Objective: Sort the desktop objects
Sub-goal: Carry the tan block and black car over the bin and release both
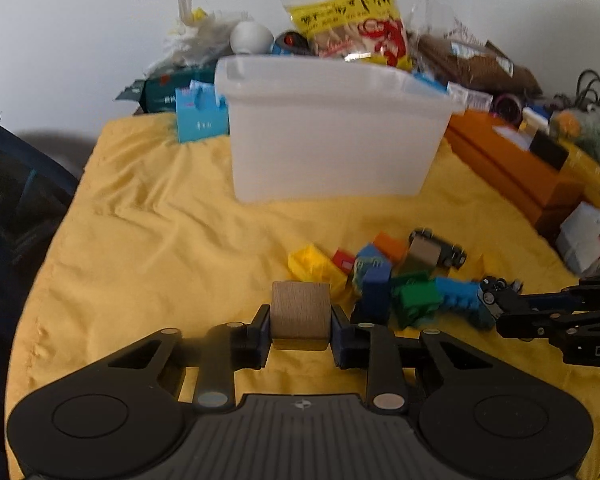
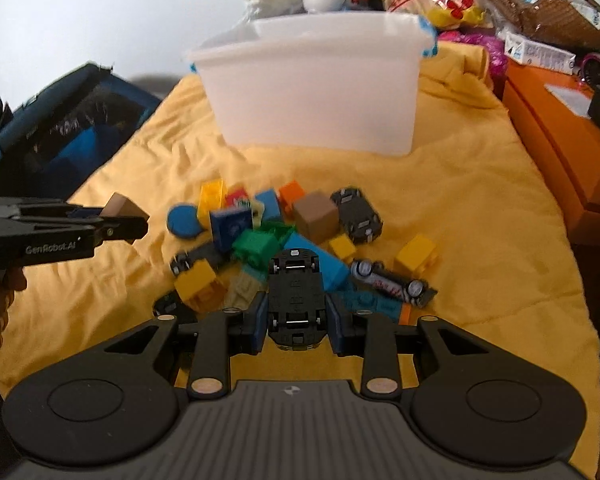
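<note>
Left gripper [image 1: 300, 316] is clamped on a wooden block [image 1: 300, 310], right gripper [image 2: 298, 312] on a toy car [image 2: 297, 294]; both look light, rigid, easy by flat sides.

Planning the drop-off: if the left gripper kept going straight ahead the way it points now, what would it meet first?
Probably the white plastic bin. The left gripper, shut on a wooden block, points over bare yellow cloth toward the bin's front wall; the toy pile lies right of that line. Height is unclear.
</note>
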The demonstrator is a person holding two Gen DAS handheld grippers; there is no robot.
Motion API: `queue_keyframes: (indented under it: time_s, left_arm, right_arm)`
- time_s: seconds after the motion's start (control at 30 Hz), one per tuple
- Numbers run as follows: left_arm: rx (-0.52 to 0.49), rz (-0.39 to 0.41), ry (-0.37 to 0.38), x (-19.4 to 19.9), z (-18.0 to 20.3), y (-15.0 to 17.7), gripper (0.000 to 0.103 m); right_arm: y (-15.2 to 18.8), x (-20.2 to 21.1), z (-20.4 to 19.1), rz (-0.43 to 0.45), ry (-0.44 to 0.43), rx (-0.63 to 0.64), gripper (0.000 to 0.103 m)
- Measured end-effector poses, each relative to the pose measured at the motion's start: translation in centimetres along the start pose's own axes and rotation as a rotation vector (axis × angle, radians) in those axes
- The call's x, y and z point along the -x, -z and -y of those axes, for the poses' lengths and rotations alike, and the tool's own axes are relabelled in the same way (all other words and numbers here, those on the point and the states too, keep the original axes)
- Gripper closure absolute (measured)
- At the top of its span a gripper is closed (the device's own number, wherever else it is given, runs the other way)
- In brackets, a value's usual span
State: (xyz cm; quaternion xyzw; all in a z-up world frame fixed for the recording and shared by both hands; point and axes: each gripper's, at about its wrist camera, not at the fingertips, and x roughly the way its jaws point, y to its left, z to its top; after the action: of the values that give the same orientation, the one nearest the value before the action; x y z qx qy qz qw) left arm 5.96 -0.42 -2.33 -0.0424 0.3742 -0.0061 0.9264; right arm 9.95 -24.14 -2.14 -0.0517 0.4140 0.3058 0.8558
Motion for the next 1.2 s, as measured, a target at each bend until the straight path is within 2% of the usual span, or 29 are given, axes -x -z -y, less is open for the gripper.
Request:
queue_keyframes:
  time_s: [0.47,0.83,1.07,1.2]
  left_arm:
    - [0.052,0.112,-0.008,3.7,-0.4,-7.2,0.071]
    - [0.040,0.190,0.003,3.9,-0.4,-13.6,0.071]
    - [0.035,0.219,0.002,2.4,-0.4,-18.2,0.071]
    - [0.040,0.207,-0.007,0.7,-0.8,-20.3,0.071]
  right_arm:
    - [-7.4,4.4,0.4,0.208,0.000,-0.063,0.070]
    - [-13.9,5.7,1.9,0.322,0.017,-0.037,0.070]
    - [-17.8,4.8,3.0,0.318,0.027,-0.027,0.070]
    - [-19.6,3.3,3.8,0.293,0.032,-0.029,0.070]
